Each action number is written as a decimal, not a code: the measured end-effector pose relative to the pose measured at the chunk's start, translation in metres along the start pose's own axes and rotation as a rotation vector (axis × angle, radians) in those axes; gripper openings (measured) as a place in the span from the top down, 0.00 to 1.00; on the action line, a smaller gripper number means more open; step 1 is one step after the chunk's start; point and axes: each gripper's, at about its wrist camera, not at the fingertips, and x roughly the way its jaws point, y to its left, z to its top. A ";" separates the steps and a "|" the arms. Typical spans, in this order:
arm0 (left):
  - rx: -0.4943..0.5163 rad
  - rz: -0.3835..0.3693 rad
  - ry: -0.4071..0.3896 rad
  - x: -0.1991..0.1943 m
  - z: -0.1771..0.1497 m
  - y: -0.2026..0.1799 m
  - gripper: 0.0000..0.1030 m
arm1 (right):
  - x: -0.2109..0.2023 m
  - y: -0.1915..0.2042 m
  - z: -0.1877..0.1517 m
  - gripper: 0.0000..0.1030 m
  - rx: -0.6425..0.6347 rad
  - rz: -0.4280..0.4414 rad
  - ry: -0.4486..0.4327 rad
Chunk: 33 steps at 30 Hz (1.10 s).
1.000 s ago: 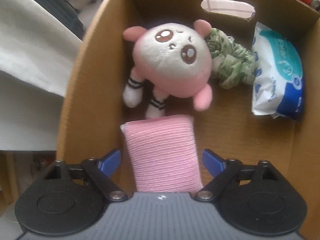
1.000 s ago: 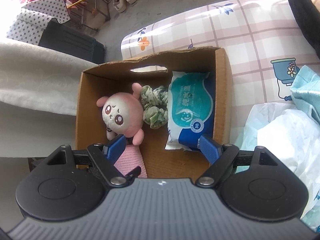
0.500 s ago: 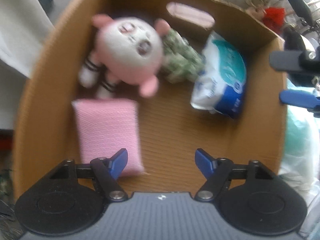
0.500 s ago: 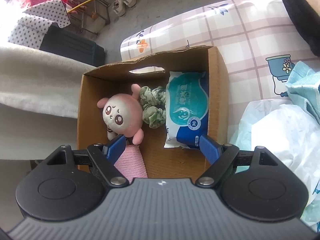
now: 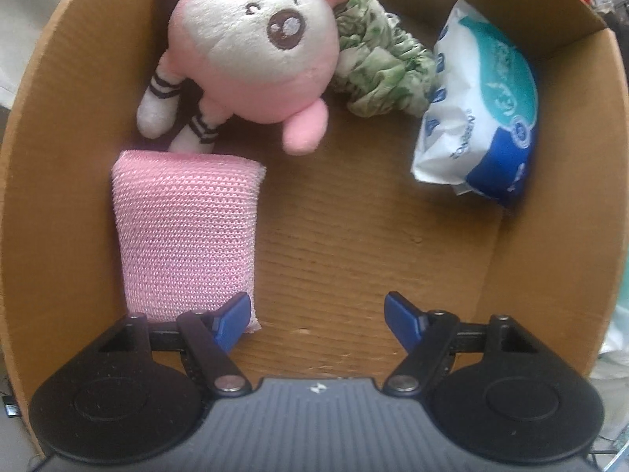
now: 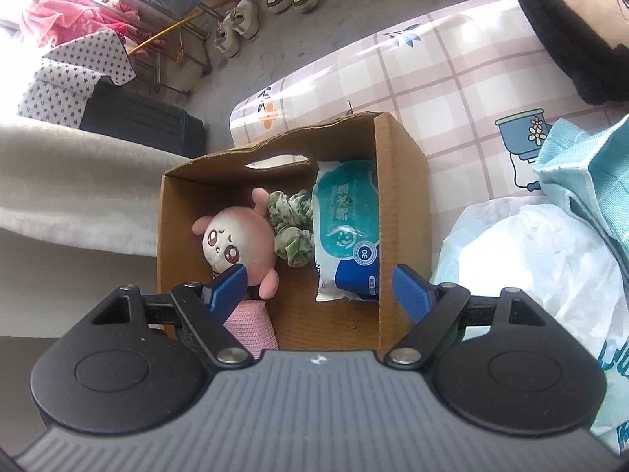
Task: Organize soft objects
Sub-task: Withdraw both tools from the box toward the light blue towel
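Observation:
A cardboard box holds a pink plush toy, a green scrunchie, a blue and white wipes pack and a pink knitted sponge. My left gripper is open and empty inside the box, its left fingertip over the sponge's near corner. My right gripper is open and empty, hovering above the box's near end.
The box sits on a checked tablecloth. A white plastic bag and a light blue cloth lie right of the box. A black plush lies at the far right. A white cloth is left of the box.
The pink sponge lay between my left gripper's open fingers; that gripper has shifted right, so the sponge now lies beside its left finger. The right gripper has barely moved.

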 end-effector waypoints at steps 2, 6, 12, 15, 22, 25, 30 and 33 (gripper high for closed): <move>-0.003 0.011 0.000 0.000 0.001 0.001 0.26 | 0.000 0.000 -0.001 0.21 -0.002 0.003 0.000; -0.014 0.043 0.007 0.000 0.000 0.004 0.26 | 0.000 0.001 -0.004 0.21 -0.010 0.011 0.004; -0.017 0.065 -0.052 -0.019 -0.008 -0.003 0.22 | -0.009 0.003 -0.012 0.20 -0.026 0.088 0.009; -0.047 0.047 -0.145 -0.046 -0.014 -0.005 0.20 | -0.022 0.006 -0.020 0.18 -0.051 0.130 0.008; -0.104 0.050 -0.341 -0.111 -0.034 -0.014 0.17 | -0.066 -0.008 -0.039 0.08 -0.086 0.188 -0.069; -0.112 0.081 -0.418 -0.138 -0.044 -0.027 0.15 | -0.082 -0.030 -0.039 0.07 -0.053 0.220 -0.085; -0.166 0.108 -0.522 -0.180 -0.064 -0.058 0.13 | -0.110 -0.076 -0.029 0.07 -0.026 0.291 -0.078; -0.217 0.117 -0.551 -0.197 -0.078 -0.094 0.13 | -0.137 -0.109 -0.021 0.07 -0.049 0.309 -0.063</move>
